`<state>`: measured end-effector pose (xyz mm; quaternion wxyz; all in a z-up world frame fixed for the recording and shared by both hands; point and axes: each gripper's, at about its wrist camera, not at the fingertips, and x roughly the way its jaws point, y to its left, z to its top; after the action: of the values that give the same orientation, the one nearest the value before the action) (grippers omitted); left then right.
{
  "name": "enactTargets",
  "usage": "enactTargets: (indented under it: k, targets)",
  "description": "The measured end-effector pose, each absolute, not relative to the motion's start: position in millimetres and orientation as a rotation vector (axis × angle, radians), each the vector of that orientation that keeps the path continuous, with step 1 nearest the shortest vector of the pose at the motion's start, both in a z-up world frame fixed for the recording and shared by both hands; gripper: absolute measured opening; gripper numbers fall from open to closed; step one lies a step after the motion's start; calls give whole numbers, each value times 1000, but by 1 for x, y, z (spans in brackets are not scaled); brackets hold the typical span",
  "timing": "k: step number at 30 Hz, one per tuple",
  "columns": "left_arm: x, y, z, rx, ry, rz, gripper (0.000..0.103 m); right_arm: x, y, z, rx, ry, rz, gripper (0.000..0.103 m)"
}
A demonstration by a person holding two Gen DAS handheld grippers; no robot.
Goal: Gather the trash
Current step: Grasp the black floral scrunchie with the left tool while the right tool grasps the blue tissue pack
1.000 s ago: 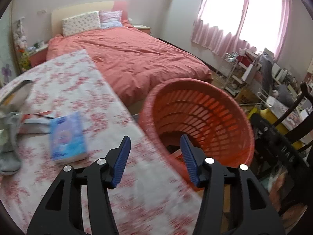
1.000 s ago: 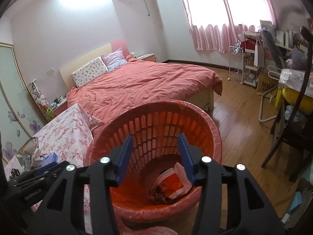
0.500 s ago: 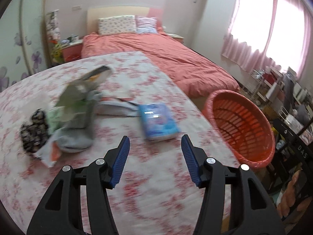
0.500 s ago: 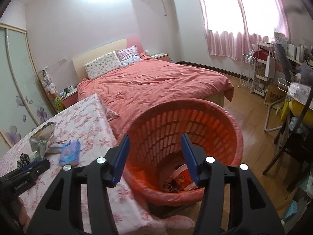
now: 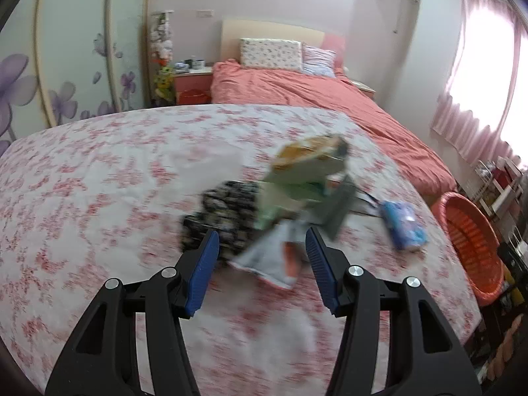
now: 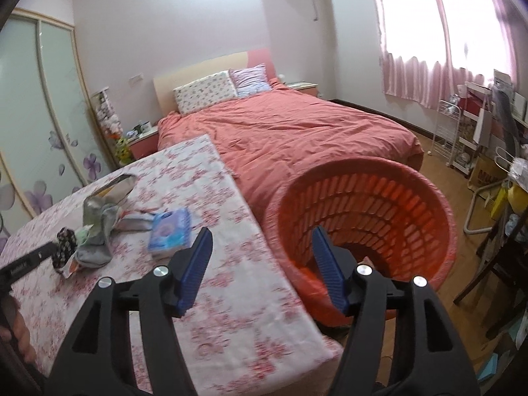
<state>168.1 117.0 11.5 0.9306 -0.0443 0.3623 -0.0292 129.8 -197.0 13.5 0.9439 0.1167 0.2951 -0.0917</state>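
Observation:
A pile of trash lies on the floral tablecloth (image 5: 99,181): a white and orange wrapper (image 5: 274,260), a black patterned packet (image 5: 224,217), a grey-green snack bag (image 5: 310,171) and a blue tissue pack (image 5: 401,227). My left gripper (image 5: 262,274) is open and empty, just short of the white wrapper. My right gripper (image 6: 260,267) is open and empty over the table edge beside the orange basket (image 6: 363,217). The pile (image 6: 95,227) and the blue pack (image 6: 171,231) also show in the right wrist view.
A bed with a red cover (image 6: 297,132) stands behind the table. The orange basket (image 5: 468,241) stands on the floor off the table's right end. A dark chair (image 6: 495,264) and shelving (image 6: 468,132) stand at the right by the window.
My left gripper has swung left from the basket to the trash pile. My right gripper has drawn back and left from over the basket toward the table edge. Both stay open.

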Motion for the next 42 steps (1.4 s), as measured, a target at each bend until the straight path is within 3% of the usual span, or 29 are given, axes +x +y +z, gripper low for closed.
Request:
enactTargets:
  k: [12, 14, 16, 19, 42]
  targets:
    - [204, 134, -18, -99, 839, -51, 55, 141, -159, 10, 181, 648, -137, 62]
    - [209, 136, -25, -112, 860, -55, 47, 144, -155, 10, 174, 652, -132, 62]
    - [209, 139, -28, -131, 873, -69, 24, 147, -149, 9, 167, 658, -124, 62]
    - [203, 145, -25, -142, 855, -84, 11, 152, -141, 8, 155, 666, -113, 62]
    - [159, 216, 24, -235, 708, -66, 7, 241, -104, -31, 165, 837, -119, 62]
